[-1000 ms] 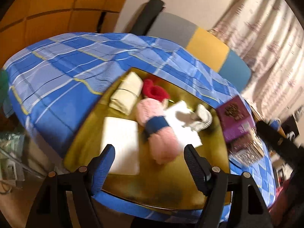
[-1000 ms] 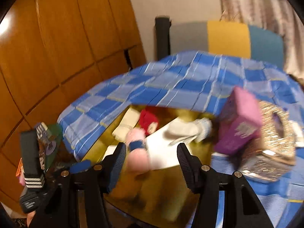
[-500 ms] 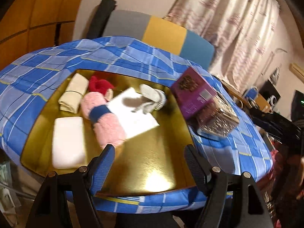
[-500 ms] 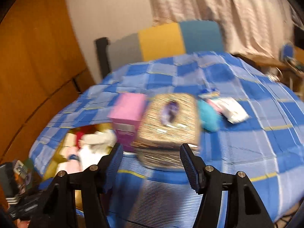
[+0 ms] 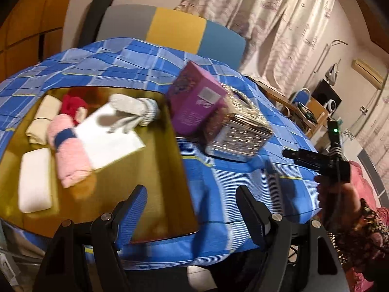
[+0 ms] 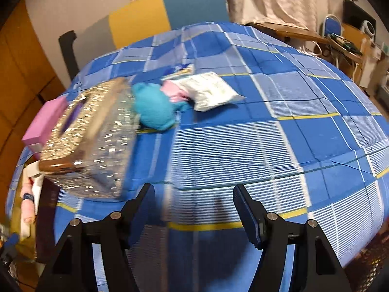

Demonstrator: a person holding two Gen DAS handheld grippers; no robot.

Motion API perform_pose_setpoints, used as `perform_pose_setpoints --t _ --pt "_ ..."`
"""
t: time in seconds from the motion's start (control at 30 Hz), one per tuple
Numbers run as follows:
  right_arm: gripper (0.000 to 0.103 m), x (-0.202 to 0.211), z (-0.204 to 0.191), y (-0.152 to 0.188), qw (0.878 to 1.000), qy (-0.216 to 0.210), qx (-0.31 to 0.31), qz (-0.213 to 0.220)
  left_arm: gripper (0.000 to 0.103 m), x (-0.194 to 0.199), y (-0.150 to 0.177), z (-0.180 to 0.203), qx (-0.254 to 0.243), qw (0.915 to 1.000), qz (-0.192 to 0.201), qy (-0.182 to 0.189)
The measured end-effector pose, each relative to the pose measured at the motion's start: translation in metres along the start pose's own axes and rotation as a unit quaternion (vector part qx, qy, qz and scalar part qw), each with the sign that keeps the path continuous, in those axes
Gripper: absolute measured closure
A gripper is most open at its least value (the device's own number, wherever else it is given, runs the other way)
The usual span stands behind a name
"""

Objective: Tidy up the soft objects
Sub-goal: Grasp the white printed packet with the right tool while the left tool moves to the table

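A gold tray [image 5: 155, 185] on the blue checked tablecloth holds a pink rolled towel [image 5: 69, 155], a cream roll [image 5: 42, 119], a red soft item [image 5: 71, 105], a white sponge-like block [image 5: 34, 180], a white cloth [image 5: 109, 136] and a grey glove [image 5: 133, 113]. My left gripper [image 5: 192, 209] hangs open over the tray's near right edge, holding nothing. My right gripper [image 6: 194, 209] hovers over bare cloth with its jaws opening and nothing between them. Beyond it lie a teal plush item [image 6: 153, 109], a pink cloth [image 6: 172, 92] and a white packet [image 6: 209, 92].
A purple box [image 5: 194, 102] leans against a glittery tissue box [image 5: 238, 131] right of the tray. A chair back in grey, yellow and teal [image 5: 175, 29] stands behind the table. A hand in a patterned sleeve [image 5: 340, 202] holds the other gripper at the right.
Both views have swung right. The left gripper moved from over the tray's middle to its right edge. The right gripper left the tray side, passed the tissue box and widened its jaws.
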State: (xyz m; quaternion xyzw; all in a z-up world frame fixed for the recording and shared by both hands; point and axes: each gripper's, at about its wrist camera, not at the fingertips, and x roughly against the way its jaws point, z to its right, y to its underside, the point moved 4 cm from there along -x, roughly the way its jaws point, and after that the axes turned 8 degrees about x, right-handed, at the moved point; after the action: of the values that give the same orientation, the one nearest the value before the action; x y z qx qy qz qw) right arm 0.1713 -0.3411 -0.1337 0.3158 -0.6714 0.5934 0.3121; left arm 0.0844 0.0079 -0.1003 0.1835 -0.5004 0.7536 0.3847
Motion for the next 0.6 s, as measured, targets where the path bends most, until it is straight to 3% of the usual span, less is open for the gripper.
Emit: perform_pose_setpoints --t 0.07,0.2,0.6 --pt "0.033 -0.005 0.008 -0.005 1.0 0.003 0.009 0.002 0.027 -0.005 0.001 0.009 -0.003 0.9999 -0.007 0.006" --pt "0.018 -0.018 0.015 -0.019 1.0 -0.005 0.025 0.001 0.026 -0.02 0.005 0.032 -0.018 0.9992 -0.032 0.018" --pt "0.018 -0.074 0.031 -0.116 0.998 0.029 0.062 0.01 0.026 -0.042 0.01 0.068 -0.043 0.9959 -0.073 0.033"
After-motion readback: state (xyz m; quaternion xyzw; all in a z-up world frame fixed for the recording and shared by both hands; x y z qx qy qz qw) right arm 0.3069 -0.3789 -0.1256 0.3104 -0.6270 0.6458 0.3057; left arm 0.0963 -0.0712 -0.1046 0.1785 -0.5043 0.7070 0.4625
